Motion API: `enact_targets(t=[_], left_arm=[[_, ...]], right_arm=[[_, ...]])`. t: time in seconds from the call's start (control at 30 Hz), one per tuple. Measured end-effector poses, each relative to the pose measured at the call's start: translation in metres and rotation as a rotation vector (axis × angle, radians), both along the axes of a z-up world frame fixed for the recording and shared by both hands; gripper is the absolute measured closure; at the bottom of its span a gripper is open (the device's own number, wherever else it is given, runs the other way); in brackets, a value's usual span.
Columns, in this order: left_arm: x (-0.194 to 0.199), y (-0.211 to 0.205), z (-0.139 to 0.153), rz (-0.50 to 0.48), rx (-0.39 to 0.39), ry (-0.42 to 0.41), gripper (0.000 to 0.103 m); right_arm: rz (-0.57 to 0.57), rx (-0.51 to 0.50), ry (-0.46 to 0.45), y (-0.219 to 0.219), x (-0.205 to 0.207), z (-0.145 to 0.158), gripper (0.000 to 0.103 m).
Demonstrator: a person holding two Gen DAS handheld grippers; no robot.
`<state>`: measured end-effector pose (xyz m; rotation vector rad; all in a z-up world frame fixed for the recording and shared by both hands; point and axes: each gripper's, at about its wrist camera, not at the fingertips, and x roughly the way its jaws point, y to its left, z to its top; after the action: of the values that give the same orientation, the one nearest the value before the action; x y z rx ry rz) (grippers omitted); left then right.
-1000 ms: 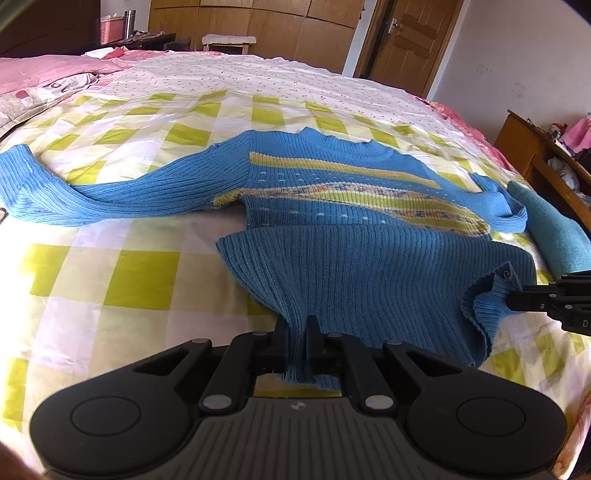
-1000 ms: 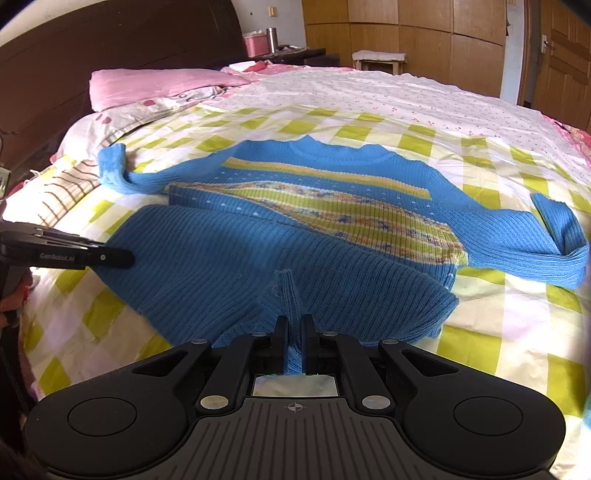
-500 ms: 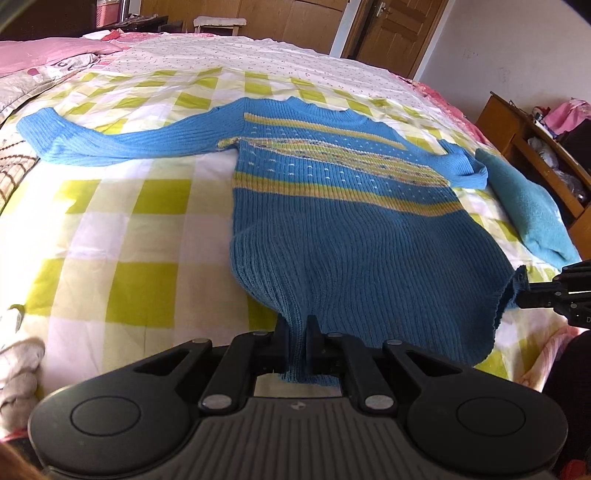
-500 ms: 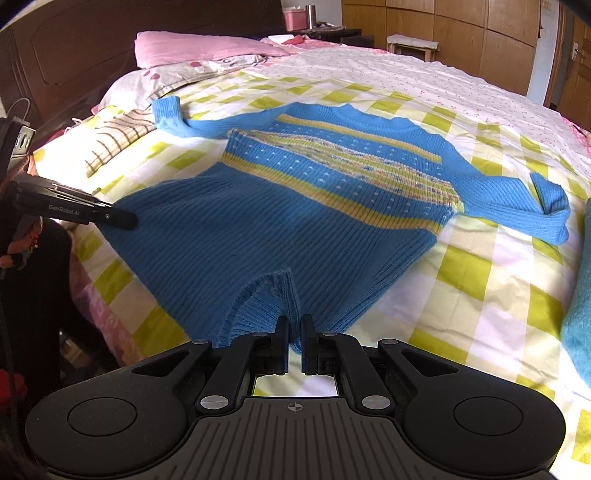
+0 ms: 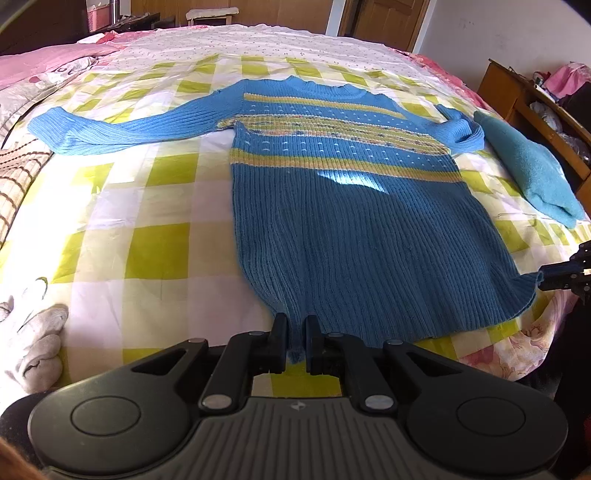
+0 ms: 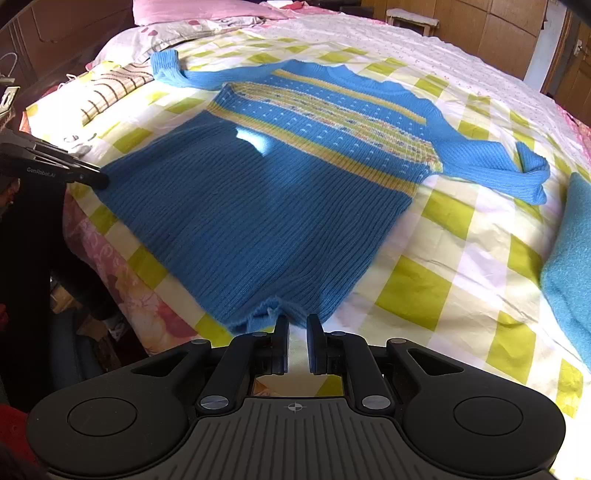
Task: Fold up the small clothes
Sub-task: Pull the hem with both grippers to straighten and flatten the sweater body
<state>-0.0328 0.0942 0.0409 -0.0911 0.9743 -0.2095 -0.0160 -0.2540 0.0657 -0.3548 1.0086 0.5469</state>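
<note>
A blue knit sweater (image 5: 343, 221) with yellow stripes lies flat, front up, on the checked bedspread (image 5: 155, 240), hem towards me; it also shows in the right wrist view (image 6: 266, 206). Its left sleeve (image 5: 110, 127) stretches out; the right sleeve (image 6: 495, 166) is doubled back at the cuff. My left gripper (image 5: 295, 332) is shut on the hem's left corner. My right gripper (image 6: 297, 328) has its jaws slightly apart at the hem's right corner, with no cloth between them; its tip shows in the left wrist view (image 5: 543, 278).
A folded teal garment (image 5: 532, 173) lies to the right of the sweater. White socks (image 5: 33, 336) lie at the bed's left edge. Pink pillows (image 6: 207, 9) and a dark headboard stand at the left. A wooden shelf (image 5: 535, 110) stands at the right.
The folded-up lower half of the sweater has been pulled back towards me and spread flat. My right gripper has let go of the hem; the left still holds it.
</note>
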Motion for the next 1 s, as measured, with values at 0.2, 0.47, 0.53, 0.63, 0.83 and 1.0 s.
enact_targets(t=[0.2, 0.47, 0.53, 0.63, 0.83, 1.0], left_arm=[[0.004, 0.007, 0.015, 0.050, -0.009, -0.065, 0.088], [0.040, -0.007, -0.008, 0.095, 0.003, -0.045, 0.087], [0.045, -0.010, -0.017, 0.094, 0.037, -0.012, 0.087], [0.046, -0.012, -0.028, 0.084, 0.098, 0.031, 0.087], [0.039, -0.011, -0.022, 0.077, 0.148, 0.036, 0.087], [0.046, -0.025, 0.004, 0.056, 0.121, -0.047, 0.087]], right_arm=[[-0.024, 0.081, -0.070, 0.004, -0.001, 0.013, 0.087], [-0.067, 0.103, -0.042, 0.022, 0.017, -0.017, 0.087], [-0.108, 0.080, -0.013, 0.018, 0.023, -0.028, 0.087], [-0.169, 0.052, 0.020, 0.007, 0.030, -0.040, 0.087], [-0.217, 0.050, 0.031, -0.008, 0.031, -0.043, 0.087], [-0.263, 0.114, -0.016, -0.012, 0.036, -0.030, 0.087]])
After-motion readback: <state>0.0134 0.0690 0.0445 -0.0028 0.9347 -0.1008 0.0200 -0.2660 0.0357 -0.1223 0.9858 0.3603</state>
